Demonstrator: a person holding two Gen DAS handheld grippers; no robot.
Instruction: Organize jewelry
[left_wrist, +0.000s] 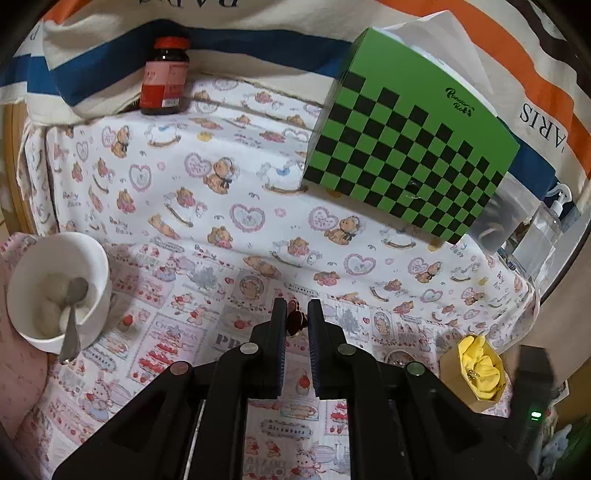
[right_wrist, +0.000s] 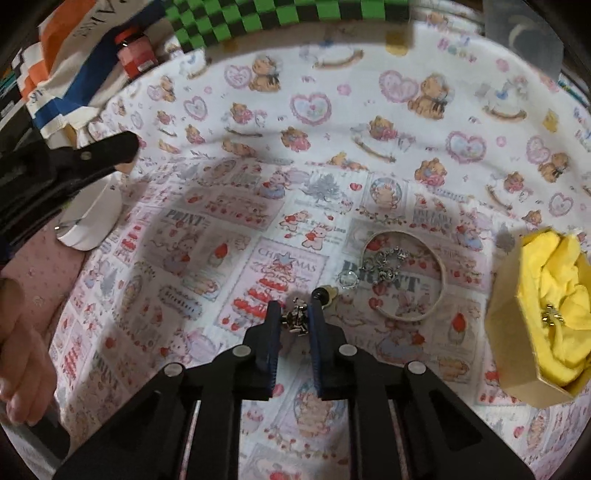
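My left gripper (left_wrist: 296, 317) is shut on a small dark red jewelry piece (left_wrist: 296, 320) held above the patterned cloth. My right gripper (right_wrist: 295, 317) is shut on a small silver charm piece (right_wrist: 295, 316). Right of it on the cloth lie a thin bangle (right_wrist: 406, 275), a silver chain bracelet (right_wrist: 386, 264) inside it, a clear ring (right_wrist: 347, 278) and a dark bead piece (right_wrist: 323, 294). A tan box with yellow cloth lining (right_wrist: 532, 314) stands at the right, holding a small silver piece (right_wrist: 552, 317). The box also shows in the left wrist view (left_wrist: 476, 373).
A white cup with a spoon (left_wrist: 59, 288) stands at the left. A dark bottle with a red lid (left_wrist: 164, 77) and a green checkered box (left_wrist: 406, 136) stand at the back. A clear pump bottle (left_wrist: 543, 229) is at the right. A hand (right_wrist: 22, 354) holds the left gripper.
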